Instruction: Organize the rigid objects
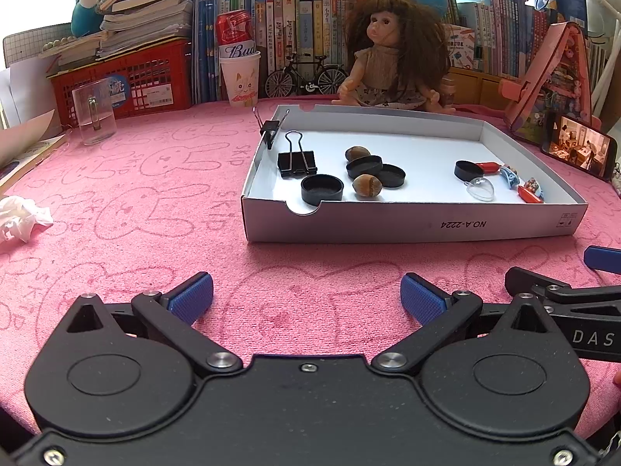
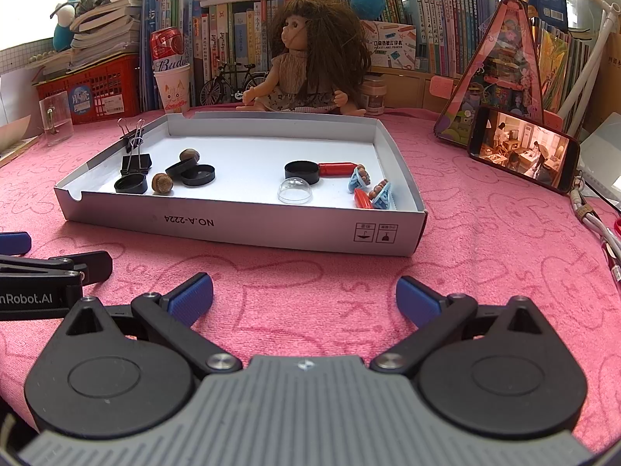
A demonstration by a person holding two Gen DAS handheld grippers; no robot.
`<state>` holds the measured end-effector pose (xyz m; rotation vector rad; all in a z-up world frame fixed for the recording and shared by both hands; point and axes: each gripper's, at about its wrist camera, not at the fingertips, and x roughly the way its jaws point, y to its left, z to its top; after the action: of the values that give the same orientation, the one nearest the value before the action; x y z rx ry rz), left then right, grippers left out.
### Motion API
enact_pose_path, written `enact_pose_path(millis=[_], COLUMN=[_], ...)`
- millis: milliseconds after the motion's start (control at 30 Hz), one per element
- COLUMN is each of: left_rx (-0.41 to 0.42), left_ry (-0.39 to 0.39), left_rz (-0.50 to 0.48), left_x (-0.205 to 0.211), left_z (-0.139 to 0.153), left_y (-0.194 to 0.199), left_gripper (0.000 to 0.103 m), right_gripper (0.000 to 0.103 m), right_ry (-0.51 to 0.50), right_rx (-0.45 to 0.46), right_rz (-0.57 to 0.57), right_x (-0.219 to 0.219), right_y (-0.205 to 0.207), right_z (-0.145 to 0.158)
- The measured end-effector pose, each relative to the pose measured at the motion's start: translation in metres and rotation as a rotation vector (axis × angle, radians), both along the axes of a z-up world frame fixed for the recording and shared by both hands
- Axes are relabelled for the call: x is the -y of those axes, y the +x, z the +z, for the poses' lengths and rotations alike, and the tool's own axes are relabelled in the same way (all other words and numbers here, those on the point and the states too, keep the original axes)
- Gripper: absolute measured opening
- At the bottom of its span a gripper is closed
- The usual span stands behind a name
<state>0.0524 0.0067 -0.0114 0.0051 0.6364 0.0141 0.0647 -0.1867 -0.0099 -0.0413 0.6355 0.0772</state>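
Note:
A shallow white cardboard tray lies on the pink cloth. Inside on the left are a black binder clip, several black caps and two nuts. On the right are a black cap, a red capsule, a clear dome and small blue toys. A second binder clip is clamped on the tray's left wall. My left gripper and right gripper are both open and empty, in front of the tray.
A doll sits behind the tray, with a toy bicycle, a paper cup holding a can, and a red basket. A clear glass stands left. A phone leans at right. Crumpled tissue lies far left.

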Motion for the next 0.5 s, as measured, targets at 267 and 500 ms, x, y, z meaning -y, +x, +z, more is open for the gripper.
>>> enact_pose_path(millis=[267,500], left_rx=[0.0,-0.002], left_ry=[0.0,0.0], left_rz=[0.0,-0.002], left_x=[0.0,0.0], left_z=[-0.0004,-0.0007], left_y=[0.0003,0.0009], left_gripper=[0.103,0.103], right_gripper=[0.103,0.103], right_ry=[0.0,0.0], right_rx=[0.0,0.0], right_rz=[0.0,0.0], right_x=[0.0,0.0], right_y=[-0.0002,-0.0003], right_z=[-0.0001,-0.0002])
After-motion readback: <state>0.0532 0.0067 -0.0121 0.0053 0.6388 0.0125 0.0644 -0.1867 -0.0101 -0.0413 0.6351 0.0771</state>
